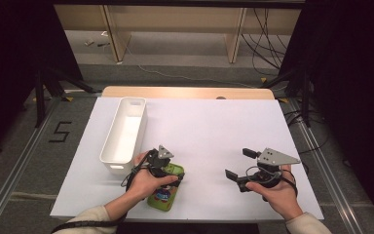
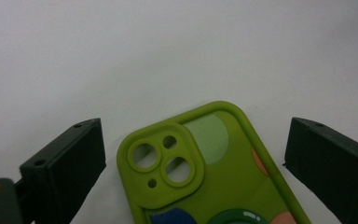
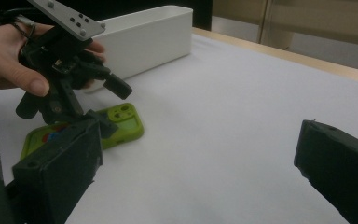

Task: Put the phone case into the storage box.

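Observation:
A lime-green phone case (image 1: 166, 197) lies flat, camera cut-outs up, near the table's front left. My left gripper (image 1: 169, 170) points down over its far end. In the left gripper view the case (image 2: 214, 163) sits between the two black jaws, with bare table showing on either side of it, so the jaws are open and clear of it. The right gripper view shows the left gripper (image 3: 110, 105) standing over the same case (image 3: 127, 119). My right gripper (image 1: 239, 164) hovers open over bare table at the front right, with nothing between its jaws.
A long white bin (image 1: 141, 127) stands empty at the left, just beyond the left hand; it appears as a white wall (image 3: 154, 39) in the right gripper view. White table cover (image 1: 214, 126) stretches between the hands. Dark stands and cables surround the table.

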`<state>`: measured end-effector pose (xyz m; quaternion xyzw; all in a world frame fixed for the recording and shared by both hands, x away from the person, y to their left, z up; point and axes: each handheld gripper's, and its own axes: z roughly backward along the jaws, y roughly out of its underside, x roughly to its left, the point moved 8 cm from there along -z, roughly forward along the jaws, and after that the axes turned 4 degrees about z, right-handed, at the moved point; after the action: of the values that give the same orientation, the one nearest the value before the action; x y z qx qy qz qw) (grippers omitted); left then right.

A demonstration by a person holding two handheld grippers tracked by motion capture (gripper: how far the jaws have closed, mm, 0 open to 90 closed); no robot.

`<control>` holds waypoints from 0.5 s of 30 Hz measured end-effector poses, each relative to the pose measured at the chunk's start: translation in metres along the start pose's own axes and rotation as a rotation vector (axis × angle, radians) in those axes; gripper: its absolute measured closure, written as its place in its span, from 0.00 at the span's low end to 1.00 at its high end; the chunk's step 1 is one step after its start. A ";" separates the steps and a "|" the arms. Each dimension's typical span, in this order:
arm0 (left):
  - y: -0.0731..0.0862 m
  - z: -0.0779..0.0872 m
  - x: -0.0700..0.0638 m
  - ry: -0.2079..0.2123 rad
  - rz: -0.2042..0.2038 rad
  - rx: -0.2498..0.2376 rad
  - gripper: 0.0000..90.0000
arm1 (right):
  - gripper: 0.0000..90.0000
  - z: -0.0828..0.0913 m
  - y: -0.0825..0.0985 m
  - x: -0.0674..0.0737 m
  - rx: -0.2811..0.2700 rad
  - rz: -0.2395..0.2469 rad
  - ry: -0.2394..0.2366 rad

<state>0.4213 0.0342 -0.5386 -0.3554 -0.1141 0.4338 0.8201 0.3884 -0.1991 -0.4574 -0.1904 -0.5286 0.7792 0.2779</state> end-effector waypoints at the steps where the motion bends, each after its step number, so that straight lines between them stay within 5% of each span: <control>1: 0.000 -0.001 0.000 -0.003 0.004 0.000 0.05 | 0.02 0.000 0.000 0.000 -0.001 -0.001 0.000; 15: 0.000 -0.008 0.002 -0.029 0.041 0.023 0.07 | 0.03 -0.002 0.001 0.001 0.004 0.004 -0.005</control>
<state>0.4265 0.0320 -0.5451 -0.3421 -0.1136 0.4568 0.8133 0.3885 -0.1975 -0.4590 -0.1890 -0.5274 0.7812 0.2755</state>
